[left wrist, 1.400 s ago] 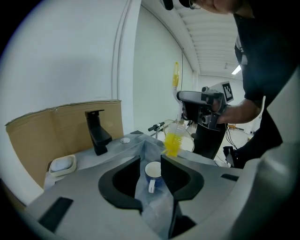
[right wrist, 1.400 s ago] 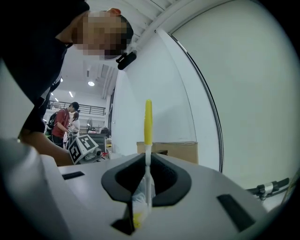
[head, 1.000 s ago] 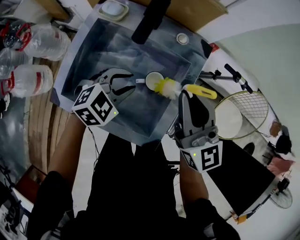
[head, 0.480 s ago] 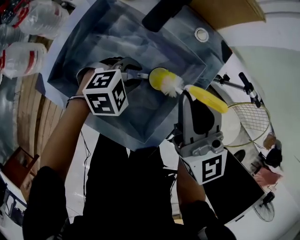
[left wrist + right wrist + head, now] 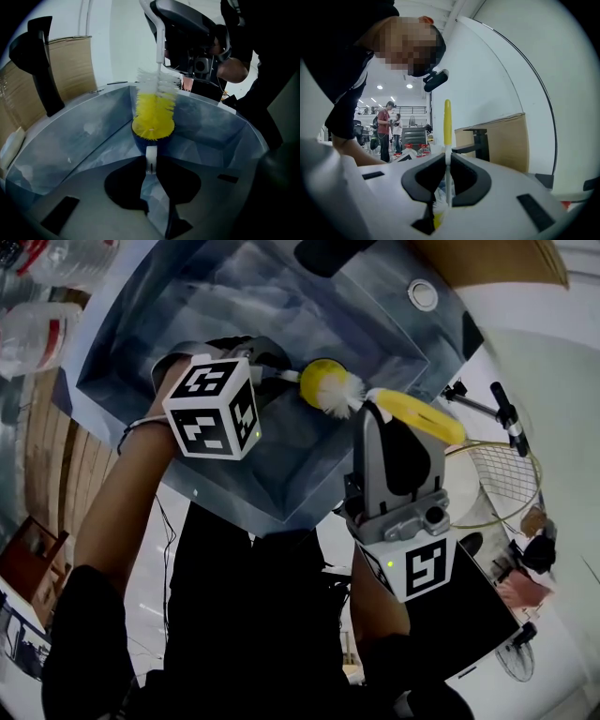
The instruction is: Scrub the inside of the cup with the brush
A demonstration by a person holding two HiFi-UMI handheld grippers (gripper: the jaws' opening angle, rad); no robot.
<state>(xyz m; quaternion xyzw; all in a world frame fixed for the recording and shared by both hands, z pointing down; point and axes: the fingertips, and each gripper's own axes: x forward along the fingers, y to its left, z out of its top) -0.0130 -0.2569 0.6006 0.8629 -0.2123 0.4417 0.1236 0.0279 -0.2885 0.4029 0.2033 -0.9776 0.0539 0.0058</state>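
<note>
Yellow bristles of the brush sit in the mouth of the cup, low in the sink. The left tool, whose jaws have just been closing, pinches the cup's white handle. The right tool is clamped on the brush's thin stem. To scrub well, I judge, hold the cup firm and twist the brush against wall and bottom. The left forearm angles steeply down into the sink; the right tool lies level.
</note>
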